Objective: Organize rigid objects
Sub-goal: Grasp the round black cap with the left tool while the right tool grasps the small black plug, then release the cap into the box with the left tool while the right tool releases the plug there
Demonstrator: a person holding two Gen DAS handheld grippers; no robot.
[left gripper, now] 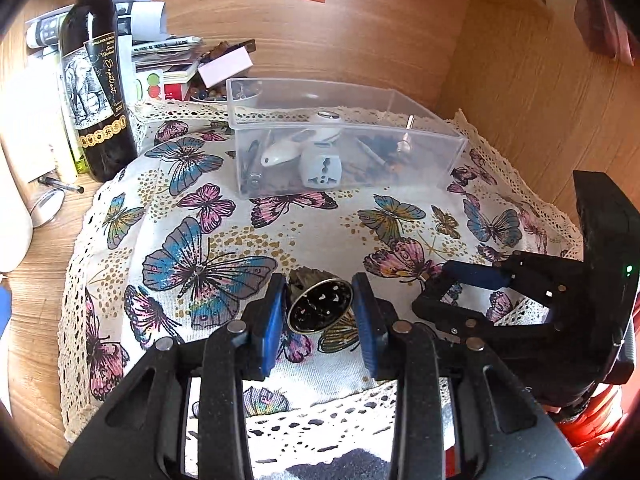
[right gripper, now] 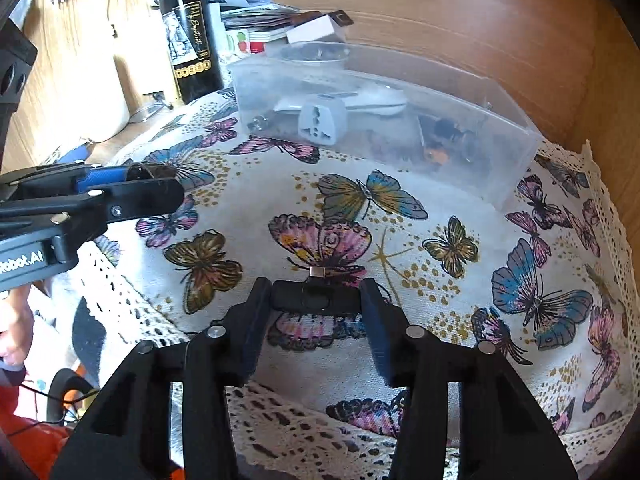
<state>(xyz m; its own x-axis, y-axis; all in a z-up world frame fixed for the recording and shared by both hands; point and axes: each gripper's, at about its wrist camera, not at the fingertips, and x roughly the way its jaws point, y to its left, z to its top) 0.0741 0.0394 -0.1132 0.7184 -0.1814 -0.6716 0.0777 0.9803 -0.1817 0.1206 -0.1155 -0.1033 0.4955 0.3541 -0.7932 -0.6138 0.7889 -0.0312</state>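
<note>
My left gripper [left gripper: 320,312] is shut on a small round metal cup-shaped piece [left gripper: 321,308] with a dark perforated inside, held just above the butterfly cloth [left gripper: 224,236]. My right gripper [right gripper: 316,300] is shut on a flat black adapter [right gripper: 314,298] with a small metal plug at its front. The right gripper shows in the left wrist view [left gripper: 444,280], right of the left one. A clear plastic box [left gripper: 432,120] stands at the back of the cloth and holds a white travel plug [left gripper: 320,168], a white handle and small parts. The box shows in the right wrist view [right gripper: 500,108].
A dark wine bottle [left gripper: 96,80] stands at the back left beside stacked papers and boxes [left gripper: 172,60]. A pen [left gripper: 60,184] and a round metal lid [left gripper: 48,206] lie on the wooden desk at left. A wooden wall [left gripper: 520,100] rises at right.
</note>
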